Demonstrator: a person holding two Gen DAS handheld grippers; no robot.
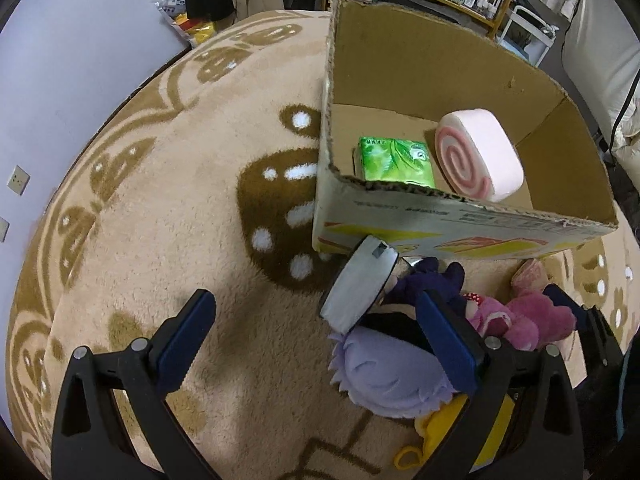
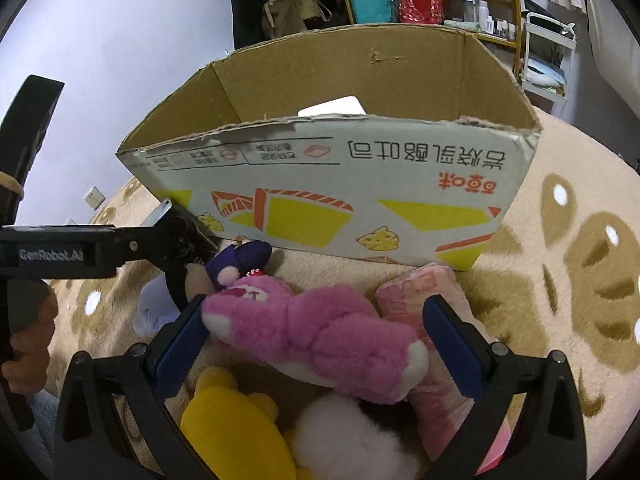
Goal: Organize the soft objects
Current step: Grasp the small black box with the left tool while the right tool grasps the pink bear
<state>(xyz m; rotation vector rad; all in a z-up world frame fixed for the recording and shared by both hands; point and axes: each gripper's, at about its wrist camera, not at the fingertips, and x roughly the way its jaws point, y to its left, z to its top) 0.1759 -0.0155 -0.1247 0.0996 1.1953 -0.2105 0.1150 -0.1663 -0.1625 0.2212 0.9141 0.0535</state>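
Your left tongs (image 1: 320, 344) gape wide, empty, before the box (image 1: 400, 224); your right tongs (image 2: 316, 340) straddle the pink plush (image 2: 320, 340), unclosed.

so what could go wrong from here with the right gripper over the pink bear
1. The right gripper is open around the pink bear, which lies packed against the yellow toy and pink roll; closing may pinch a neighbour too.
2. The box wall rises just ahead, so a low lift could snag the bear on it.
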